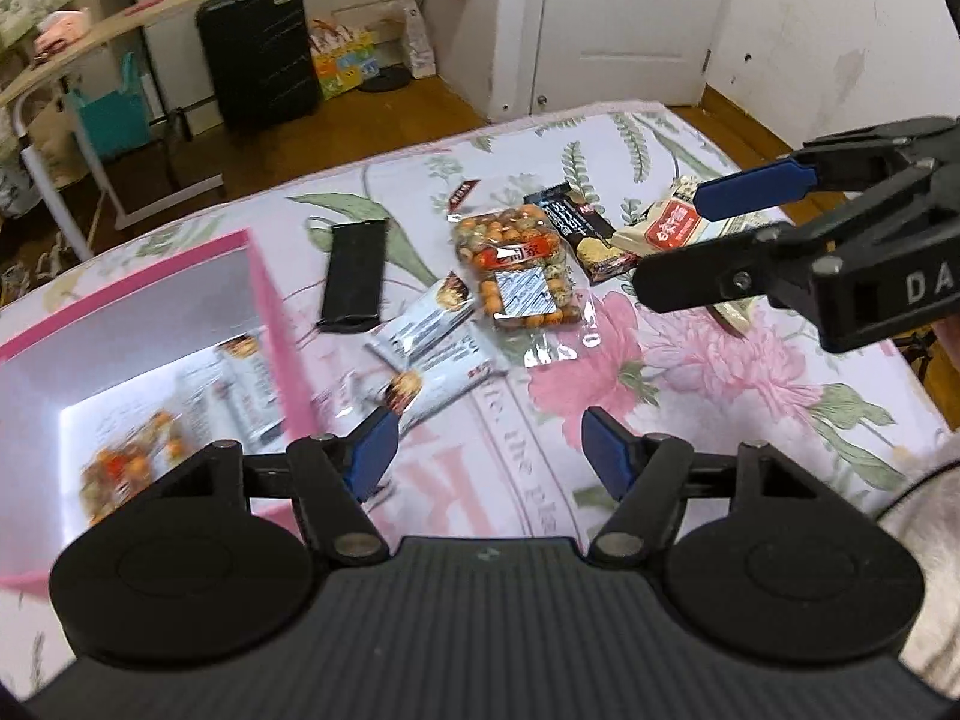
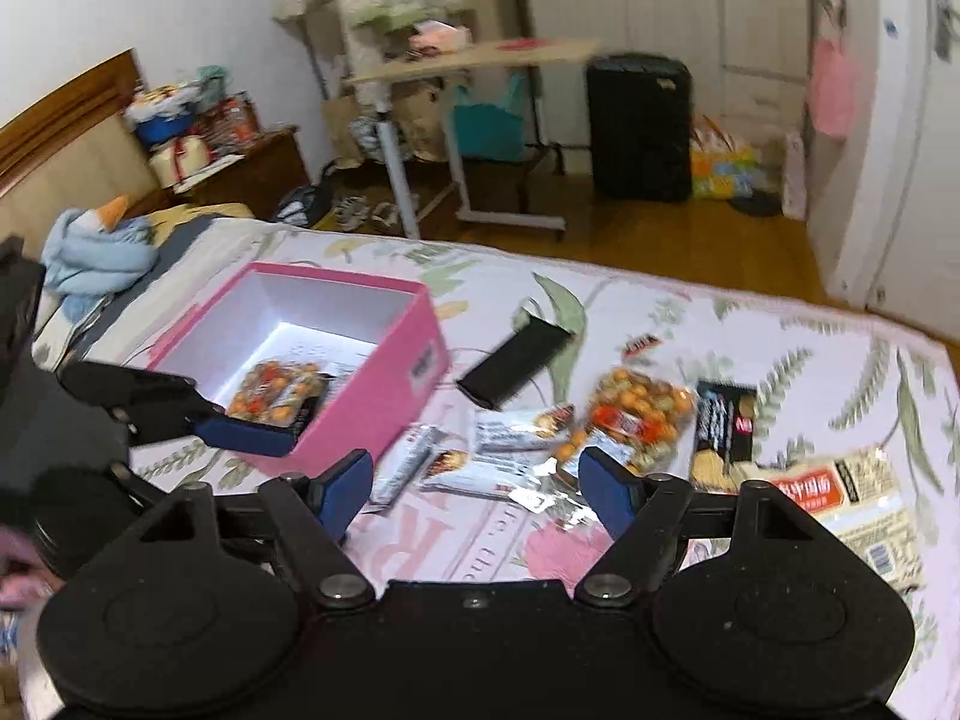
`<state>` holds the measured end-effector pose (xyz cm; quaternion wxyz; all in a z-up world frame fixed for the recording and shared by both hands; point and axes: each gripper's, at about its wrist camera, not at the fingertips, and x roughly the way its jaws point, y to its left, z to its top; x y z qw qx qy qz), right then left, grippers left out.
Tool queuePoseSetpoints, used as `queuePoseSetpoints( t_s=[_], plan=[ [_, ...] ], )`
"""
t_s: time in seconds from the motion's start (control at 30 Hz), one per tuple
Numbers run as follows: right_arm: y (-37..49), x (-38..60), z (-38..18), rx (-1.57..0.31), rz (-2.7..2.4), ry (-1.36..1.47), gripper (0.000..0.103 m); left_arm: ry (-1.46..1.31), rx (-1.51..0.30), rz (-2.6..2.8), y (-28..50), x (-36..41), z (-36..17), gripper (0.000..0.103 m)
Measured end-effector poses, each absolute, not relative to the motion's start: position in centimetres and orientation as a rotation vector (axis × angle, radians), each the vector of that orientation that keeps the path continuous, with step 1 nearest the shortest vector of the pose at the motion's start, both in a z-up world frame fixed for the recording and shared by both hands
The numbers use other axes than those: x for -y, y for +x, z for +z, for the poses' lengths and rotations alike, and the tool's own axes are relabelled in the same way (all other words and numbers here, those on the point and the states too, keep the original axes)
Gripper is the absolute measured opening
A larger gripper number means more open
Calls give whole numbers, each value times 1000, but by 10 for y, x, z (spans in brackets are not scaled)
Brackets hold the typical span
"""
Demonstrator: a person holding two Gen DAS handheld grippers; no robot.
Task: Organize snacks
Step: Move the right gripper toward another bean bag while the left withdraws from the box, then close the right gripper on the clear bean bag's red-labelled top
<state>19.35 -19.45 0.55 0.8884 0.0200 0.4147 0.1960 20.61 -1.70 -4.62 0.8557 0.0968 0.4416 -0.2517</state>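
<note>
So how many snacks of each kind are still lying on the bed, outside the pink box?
Clear bag of coated nuts: 1
White-silver packets: 3 (overlapping, blurred, so less certain)
Plain black packet: 1
Black-and-yellow packet: 1
Cream packet with red label: 1
Small dark red packet: 1
Total: 8

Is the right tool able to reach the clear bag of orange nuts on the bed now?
Probably yes. The right tool is open and empty, and the nut bag lies uncovered just ahead of it, resting on the silver packets. Nothing stands between them.
</note>
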Motion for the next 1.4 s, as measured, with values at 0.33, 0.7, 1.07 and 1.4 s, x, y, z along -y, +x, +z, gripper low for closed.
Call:
queuePoseSetpoints(
  t_s=[0.33, 0.7, 1.07, 1.4],
  plan=[
    [270, 219, -69, -957, 306, 208, 82, 7, -980, -519, 301, 49, -105, 57],
    [318, 249, -153, -1042, 216, 366, 82, -69, -1009, -521, 328, 65, -167, 55],
    [322, 242, -168, -1047, 225, 329, 72, -103, -995, -632, 321, 77, -178, 54],
    [297, 248, -149, -1130, 252, 308, 56, -61, -1067, -694, 301, 80, -166, 54]
  ],
)
